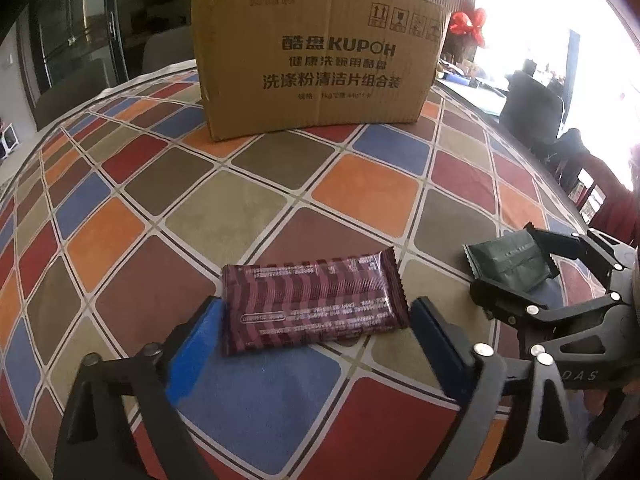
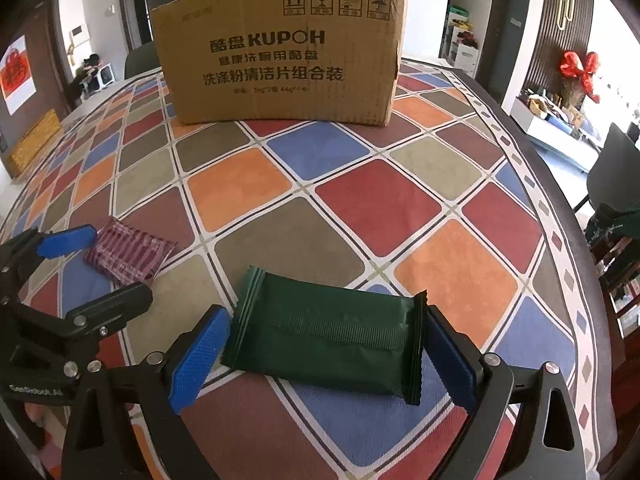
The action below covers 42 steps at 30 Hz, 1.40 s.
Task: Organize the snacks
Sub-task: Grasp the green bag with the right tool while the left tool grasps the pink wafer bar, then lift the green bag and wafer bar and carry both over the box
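Both snack packets, maroon [image 1: 316, 304] and green [image 2: 332, 330], lie flat, long axes crosswise.

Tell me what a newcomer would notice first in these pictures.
The big cardboard box printed KUPOH stands at the far side of the checkered tablecloth. Nearer, the left gripper straddles a maroon snack pack, and the right gripper straddles a green snack pack.

A chequered tablecloth [image 2: 380, 196] in red, blue, orange and olive covers the table. At twelve o'clock stands a cardboard box [image 2: 280, 56]; at two o'clock, a red bow [image 2: 580, 70].
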### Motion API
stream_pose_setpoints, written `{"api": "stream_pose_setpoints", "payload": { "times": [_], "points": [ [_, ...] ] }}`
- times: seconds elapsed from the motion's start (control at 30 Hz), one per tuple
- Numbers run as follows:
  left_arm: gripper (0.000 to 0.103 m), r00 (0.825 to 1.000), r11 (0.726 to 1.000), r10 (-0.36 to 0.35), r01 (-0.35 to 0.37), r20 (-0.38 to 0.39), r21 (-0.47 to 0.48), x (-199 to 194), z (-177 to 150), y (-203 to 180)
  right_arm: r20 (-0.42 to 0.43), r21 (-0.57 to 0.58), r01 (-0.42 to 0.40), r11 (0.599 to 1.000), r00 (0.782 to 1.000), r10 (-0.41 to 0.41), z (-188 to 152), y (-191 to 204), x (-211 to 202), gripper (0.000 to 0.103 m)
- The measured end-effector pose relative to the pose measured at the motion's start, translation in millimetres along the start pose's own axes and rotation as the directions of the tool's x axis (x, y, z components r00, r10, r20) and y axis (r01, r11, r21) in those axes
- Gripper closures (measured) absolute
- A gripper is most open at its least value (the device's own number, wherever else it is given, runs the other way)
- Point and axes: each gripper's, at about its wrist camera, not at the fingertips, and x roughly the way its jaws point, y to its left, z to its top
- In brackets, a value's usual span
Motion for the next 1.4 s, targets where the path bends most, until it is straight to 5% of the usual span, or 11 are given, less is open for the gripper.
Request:
{"api": "stream_pose_setpoints", "payload": {
  "times": [0.07, 0.13, 0.37, 0.43, 0.53, 0.57, 0.87, 1.07, 1.23, 1.4],
  "points": [
    [0.049, 1.000, 1.000, 0.016, -0.016, 0.003, 0.008, -0.5, 0.6, -1.3, 0.000, -0.001, 0.001, 1.000, 1.000, -0.001, 0.1, 0.2, -0.1, 0.008],
    [0.063, 1.000, 0.999, 0.029, -0.029, 0.011, 0.039, -1.8, 1.3, -4.4, 0.001, -0.003, -0.001, 1.000, 1.000, 0.001, 0.1, 1.2, -0.7, 0.011],
    [0.077, 1.000, 0.998, 0.005, -0.005, 0.005, 0.060, -3.7, 2.8, -5.7, 0.012, -0.023, -0.015, 1.000, 1.000, 0.016, -0.6, 6.0, -4.0, 0.023],
    [0.076, 1.000, 0.997, 0.012, -0.012, 0.003, 0.076, -4.4, 2.5, -7.4, 0.013, -0.021, -0.018, 1.000, 1.000, 0.019, -0.6, 6.2, -4.3, 0.026],
    [0.033, 0.999, 0.996, 0.034, -0.033, -0.012, 0.085, -5.7, 2.1, -6.5, 0.013, -0.020, -0.020, 1.000, 1.000, 0.020, -0.5, 7.3, -4.4, 0.026],
    [0.032, 0.999, 0.996, 0.033, -0.033, 0.002, 0.087, -7.7, 2.3, -6.1, 0.013, -0.018, -0.020, 1.000, 1.000, 0.020, -0.2, 7.9, -4.3, 0.027],
    [0.032, 0.999, 0.961, 0.038, -0.044, 0.027, 0.273, 10.9, 25.7, -19.1, 0.016, -0.002, -0.020, 1.000, 1.000, 0.020, 2.9, 8.4, -3.2, 0.031],
    [0.032, 1.000, 0.962, -0.011, 0.010, 0.002, 0.272, 23.7, 38.1, -18.6, 0.020, 0.012, -0.021, 1.000, 1.000, 0.021, 6.7, 6.4, -1.4, 0.035],
    [0.059, 0.994, 0.967, -0.103, 0.107, -0.030, 0.231, 25.2, 40.3, -15.5, 0.021, 0.037, -0.038, 0.999, 0.999, 0.037, 9.8, 3.2, -0.5, 0.036],
    [0.064, 0.996, 0.970, -0.090, 0.092, -0.017, 0.226, 22.0, 39.4, -17.4, 0.019, 0.049, -0.047, 0.998, 0.999, 0.046, 10.6, 1.7, -0.2, 0.036]
  ]
}}
